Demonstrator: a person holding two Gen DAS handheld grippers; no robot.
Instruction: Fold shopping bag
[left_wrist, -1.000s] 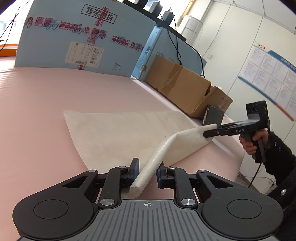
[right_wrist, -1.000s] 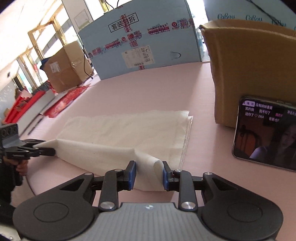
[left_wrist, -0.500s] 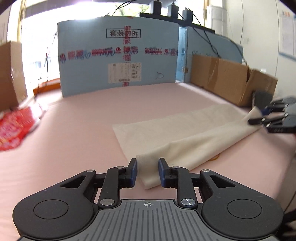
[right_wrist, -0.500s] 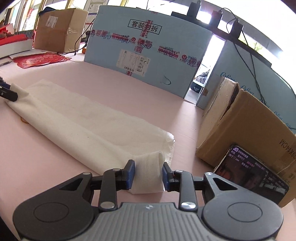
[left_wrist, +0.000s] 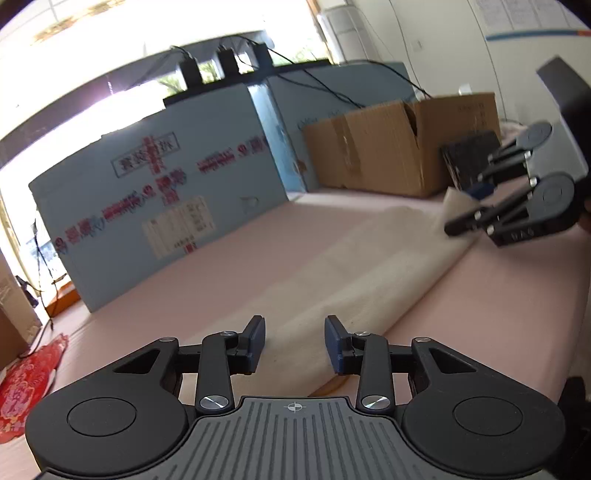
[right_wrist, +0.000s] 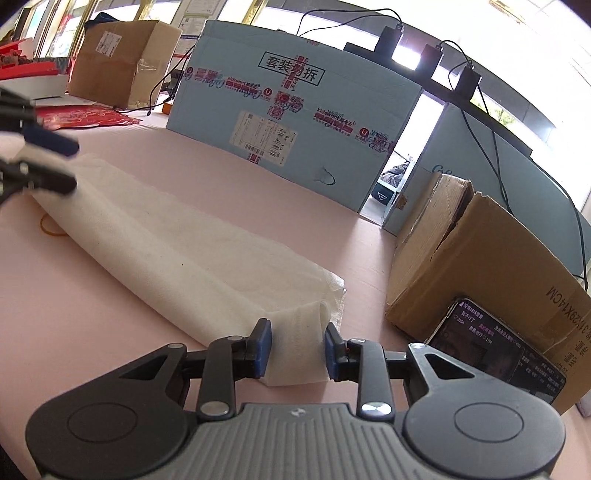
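The white fabric shopping bag (left_wrist: 354, 273) lies folded into a long strip on the pink table; it also shows in the right wrist view (right_wrist: 177, 243). My left gripper (left_wrist: 294, 345) has its jaws apart around the bag's near end, and the bag lies flat between them. My right gripper (right_wrist: 297, 349) has its jaws apart with the bag's other end between the pads. The right gripper shows in the left wrist view (left_wrist: 476, 206) at the bag's far end. The left gripper shows in the right wrist view (right_wrist: 55, 162).
A blue printed board (right_wrist: 291, 114) stands at the back of the table. An open cardboard box (right_wrist: 491, 258) sits at the right, with a lit phone (right_wrist: 498, 354) leaning on it. A yellow rubber band (right_wrist: 51, 225) lies by the bag. Red paper (left_wrist: 22, 384) lies left.
Both grippers have lowered the lifted bag edge onto the table, making a long folded strip. The left jaws have opened wider. Both cameras have swung round.
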